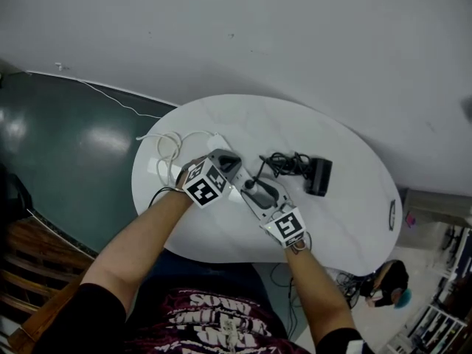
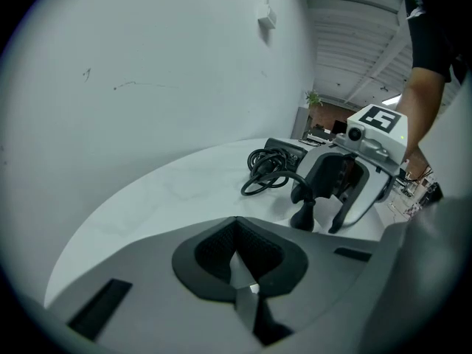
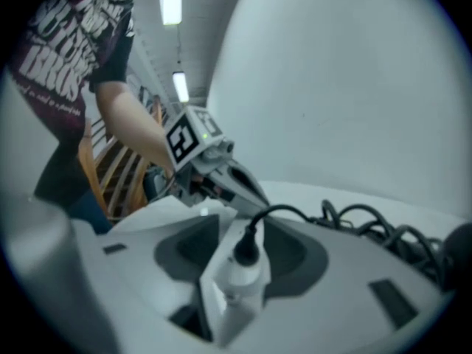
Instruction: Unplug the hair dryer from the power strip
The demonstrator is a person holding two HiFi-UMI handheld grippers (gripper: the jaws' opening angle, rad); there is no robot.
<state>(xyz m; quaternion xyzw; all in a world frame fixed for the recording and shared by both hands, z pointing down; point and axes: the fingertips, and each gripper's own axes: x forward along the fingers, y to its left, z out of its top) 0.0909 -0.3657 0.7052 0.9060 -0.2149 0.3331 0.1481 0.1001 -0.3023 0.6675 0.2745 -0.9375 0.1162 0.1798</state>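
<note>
A black hair dryer lies on the white oval table, with its black cord coiled beside it. The cord ends in a black plug that stands upright in the white power strip. My right gripper is open, its pads on either side of the plug with gaps showing. My left gripper is shut on a pale edge of the power strip, just left of the right gripper. The hair dryer and the cord lie beyond both grippers.
The strip's white cable loops over the table's left side and trails off onto the dark green floor. A wooden chair stands at the lower left. A grey wall rises behind the table.
</note>
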